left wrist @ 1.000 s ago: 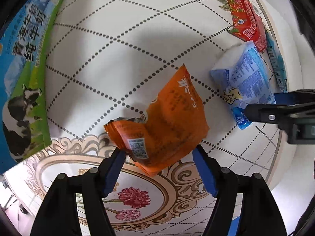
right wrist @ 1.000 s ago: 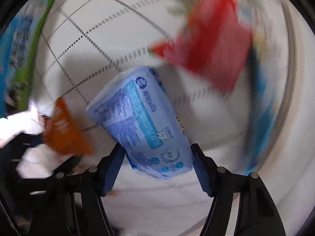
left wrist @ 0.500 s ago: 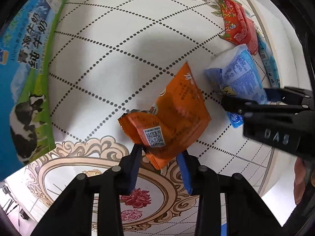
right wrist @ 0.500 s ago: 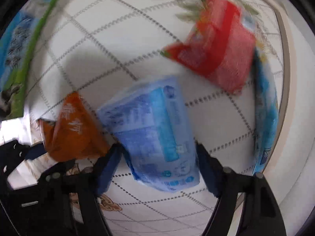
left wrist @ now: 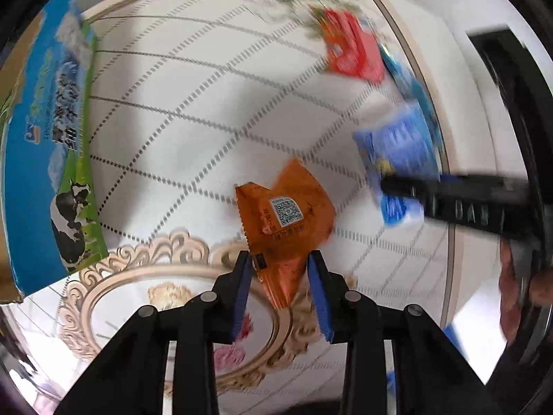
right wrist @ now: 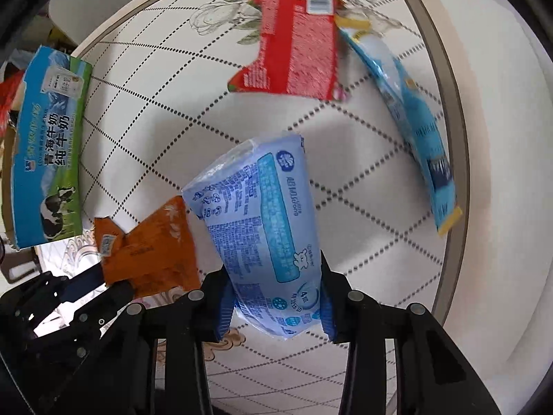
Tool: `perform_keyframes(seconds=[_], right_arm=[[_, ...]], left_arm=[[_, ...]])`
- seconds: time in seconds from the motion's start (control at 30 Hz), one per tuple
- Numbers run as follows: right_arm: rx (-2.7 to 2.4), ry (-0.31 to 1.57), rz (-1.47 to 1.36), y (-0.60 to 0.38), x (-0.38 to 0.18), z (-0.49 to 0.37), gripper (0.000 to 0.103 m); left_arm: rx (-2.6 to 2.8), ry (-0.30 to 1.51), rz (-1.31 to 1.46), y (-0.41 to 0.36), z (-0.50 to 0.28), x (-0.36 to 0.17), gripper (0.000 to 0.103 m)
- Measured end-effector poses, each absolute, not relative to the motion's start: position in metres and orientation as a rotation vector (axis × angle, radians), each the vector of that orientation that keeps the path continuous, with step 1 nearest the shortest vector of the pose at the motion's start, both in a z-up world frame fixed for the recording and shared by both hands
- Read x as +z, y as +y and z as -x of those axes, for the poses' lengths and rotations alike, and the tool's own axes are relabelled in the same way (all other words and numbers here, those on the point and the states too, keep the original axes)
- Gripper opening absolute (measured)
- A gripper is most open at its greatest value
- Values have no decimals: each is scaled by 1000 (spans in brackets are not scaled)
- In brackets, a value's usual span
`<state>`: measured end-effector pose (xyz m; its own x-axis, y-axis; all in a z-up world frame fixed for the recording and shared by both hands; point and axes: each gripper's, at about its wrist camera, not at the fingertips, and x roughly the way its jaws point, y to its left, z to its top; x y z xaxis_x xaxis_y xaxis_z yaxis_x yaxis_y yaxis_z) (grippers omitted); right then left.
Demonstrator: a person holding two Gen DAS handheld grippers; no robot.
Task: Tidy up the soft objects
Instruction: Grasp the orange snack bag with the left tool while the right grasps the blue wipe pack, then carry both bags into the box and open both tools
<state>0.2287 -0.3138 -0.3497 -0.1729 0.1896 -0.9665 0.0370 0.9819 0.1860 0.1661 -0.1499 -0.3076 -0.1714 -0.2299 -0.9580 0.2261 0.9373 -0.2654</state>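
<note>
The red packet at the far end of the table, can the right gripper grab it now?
Probably not yet. The right gripper is already shut on the blue tissue pack, its jaws having just been closing on it. The table towards the red packet looks bare, so it could go after letting go.

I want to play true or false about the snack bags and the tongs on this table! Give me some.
1. The left tongs pinch the orange packet. True.
2. The right tongs are empty. False: they squeeze the blue tissue pack.
3. The red packet lies on the table. True.
4. The milk carton box is red. False: blue and green, with a cow.
</note>
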Motion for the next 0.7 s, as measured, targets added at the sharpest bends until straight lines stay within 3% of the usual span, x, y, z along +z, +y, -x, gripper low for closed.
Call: perform_keyframes(seconds=[0.03, 0.1, 0.27, 0.33, 0.53, 0.57, 0.6, 0.7], right_arm=[[129, 1745, -183, -317, -351, -226, 43], [126, 1754, -199, -321, -353, -221, 43], [118, 1749, -227, -339, -359, -200, 43], [108, 1744, -231, -337, -363, -190, 43], [82, 1752, -228, -336, -368, -199, 43], [78, 1754, -226, -336, -368, -197, 43], [72, 1757, -226, -337, -368, -195, 43], [55, 1747, -241, -338, -366, -190, 43]], left_arm=[[-425, 1703, -2, -149, -163, -305, 31], [-450, 1721, -25, -148, -155, -300, 45], [-450, 1690, -104, -155, -156, -290, 67], [-447, 1686, -147, -165, -165, -300, 68], [-445, 1766, -299, -194, -183, -361, 69], [-456, 1744, -312, -196, -183, -363, 65], [-474, 1736, -290, -196, -184, -363, 40], [-461, 1751, -235, -189, -185, -359, 35]])
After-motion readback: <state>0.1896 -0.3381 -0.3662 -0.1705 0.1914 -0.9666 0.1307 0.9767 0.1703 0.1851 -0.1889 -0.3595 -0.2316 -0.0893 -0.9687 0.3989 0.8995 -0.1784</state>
